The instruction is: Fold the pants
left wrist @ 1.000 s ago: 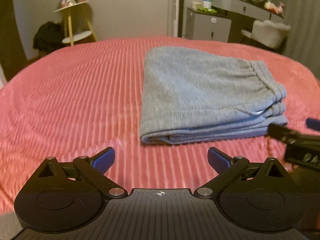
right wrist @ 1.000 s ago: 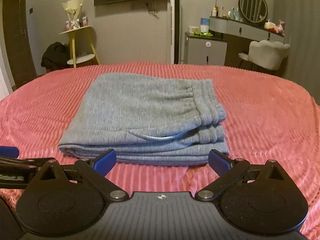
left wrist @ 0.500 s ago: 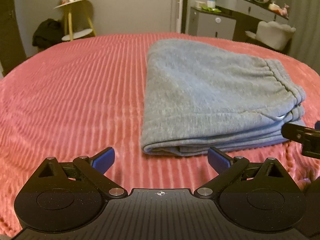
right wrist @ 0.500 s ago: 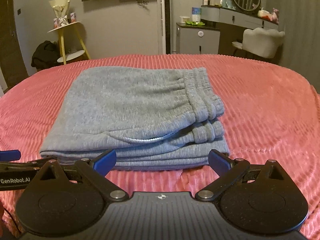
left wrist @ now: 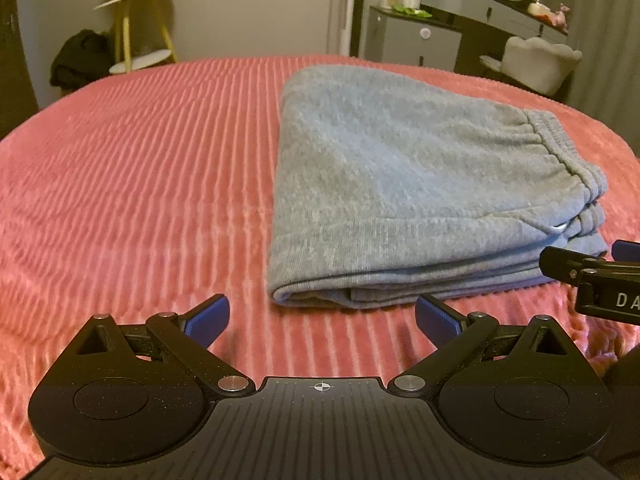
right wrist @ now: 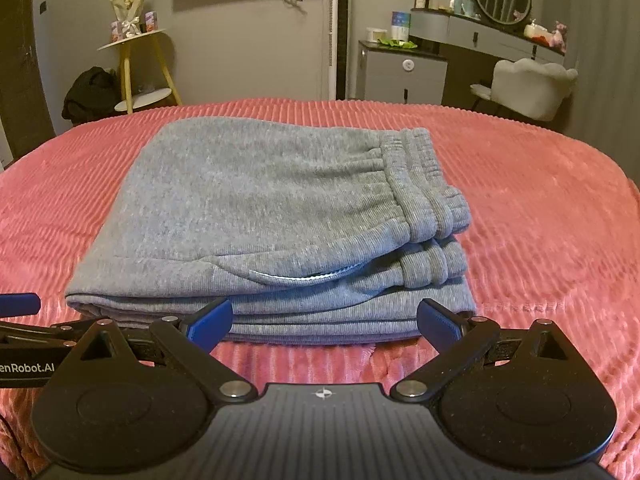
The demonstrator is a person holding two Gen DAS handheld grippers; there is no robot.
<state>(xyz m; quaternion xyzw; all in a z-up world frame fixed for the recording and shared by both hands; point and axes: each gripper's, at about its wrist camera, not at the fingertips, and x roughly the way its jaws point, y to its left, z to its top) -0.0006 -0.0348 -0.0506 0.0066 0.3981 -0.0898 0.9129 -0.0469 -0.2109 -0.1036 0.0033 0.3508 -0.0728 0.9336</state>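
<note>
Two grippers and one folded garment make up what you have in front of you, all of it on a broad pink ribbed bedspread (right wrist: 540,216) that fills the lower part of both views. On that spread lie the grey pants (right wrist: 272,216), folded into a thick flat rectangle of several stacked layers, with the elastic waistband (right wrist: 424,184) bunched along the right edge and a pocket opening showing on the near side. From your left wrist camera the pants sit to the right of centre, their folded near corner just ahead of the fingers.

Your left gripper (left wrist: 322,316) has its blue-padded fingers spread wide with nothing between them; it is low over the bedspread, just short of the near-left corner of the pants and not touching them. Your right gripper (right wrist: 324,320) is spread just as wide and also holds nothing, its pads lined up in front of the near edge of the stack; whether they touch the cloth cannot be told. Each tool shows at the edge of the other's view, side by side along the near edge.

Behind the bed stand a grey dresser (right wrist: 404,72), a white chair (right wrist: 532,84) and a small yellow-legged side table (right wrist: 136,64).
</note>
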